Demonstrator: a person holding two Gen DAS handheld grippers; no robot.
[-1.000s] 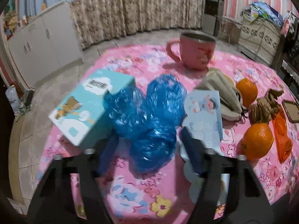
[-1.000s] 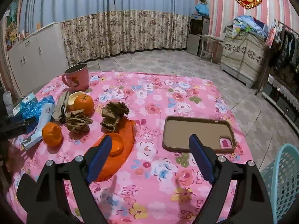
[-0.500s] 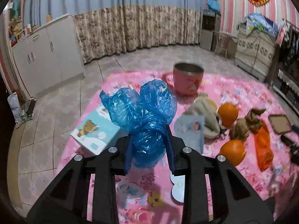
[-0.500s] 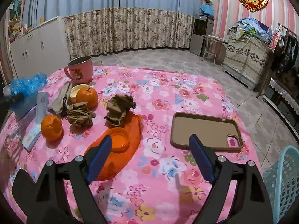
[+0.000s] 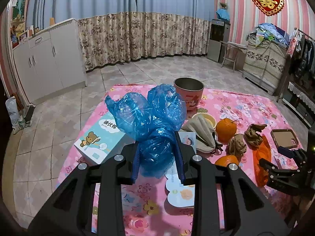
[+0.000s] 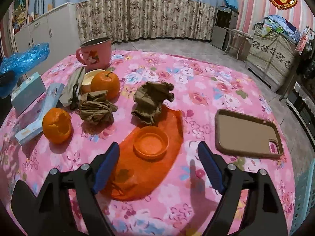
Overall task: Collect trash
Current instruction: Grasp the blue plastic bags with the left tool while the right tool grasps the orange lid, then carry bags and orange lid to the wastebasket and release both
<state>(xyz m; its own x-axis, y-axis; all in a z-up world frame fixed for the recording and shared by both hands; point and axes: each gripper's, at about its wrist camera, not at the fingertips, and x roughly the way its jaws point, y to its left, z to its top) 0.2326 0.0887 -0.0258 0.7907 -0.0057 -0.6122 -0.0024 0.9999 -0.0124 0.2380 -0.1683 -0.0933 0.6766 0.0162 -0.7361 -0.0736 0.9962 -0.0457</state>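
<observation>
While lifted above the table, the blue plastic bag sits clenched in the left hand-held gripper.

Pink mug upright at the far edge of the table, under a pink floral cloth. Whole orange just in front of the mug, touching a small cream bowl. Folded grey cloth beside that bowl. Teal carton with a bear print near the left edge, a flat light-blue packet alongside. Brown phone case lying hollow side up, well apart to the right. White cabinets and patterned curtains beyond.
</observation>
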